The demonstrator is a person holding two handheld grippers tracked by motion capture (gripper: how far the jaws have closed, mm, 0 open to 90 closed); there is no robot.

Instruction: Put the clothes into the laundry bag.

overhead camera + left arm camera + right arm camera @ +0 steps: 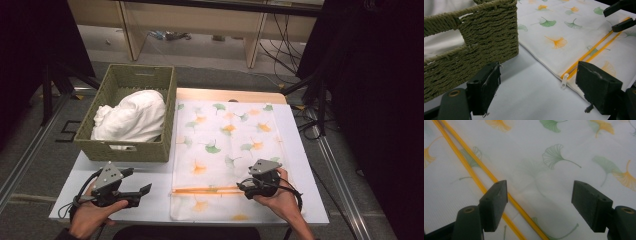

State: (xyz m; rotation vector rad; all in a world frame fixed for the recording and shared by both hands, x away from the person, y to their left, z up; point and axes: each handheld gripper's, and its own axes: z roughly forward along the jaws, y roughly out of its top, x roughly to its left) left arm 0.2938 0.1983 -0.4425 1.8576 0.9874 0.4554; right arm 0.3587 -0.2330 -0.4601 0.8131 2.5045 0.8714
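A white fabric cover [225, 145] printed with green and orange ginkgo leaves lies flat on the table. An orange zipper [205, 190] runs across its near end, and the white pull [564, 80] sits at the cover's left edge. My left gripper [145, 192] hovers open over bare table just left of that edge, jaws pointing at the pull. My right gripper [242, 186] stands open over the cover at the zipper [474, 170], with nothing between its jaws. In the left gripper view the right gripper [621, 15] shows at the top right.
An olive woven basket [125, 150] stands at the table's back left, touching the cover's left side, with a white bundled cloth [132, 117] inside. The white table [150, 205] ends close behind both hands. Cables trail from each gripper.
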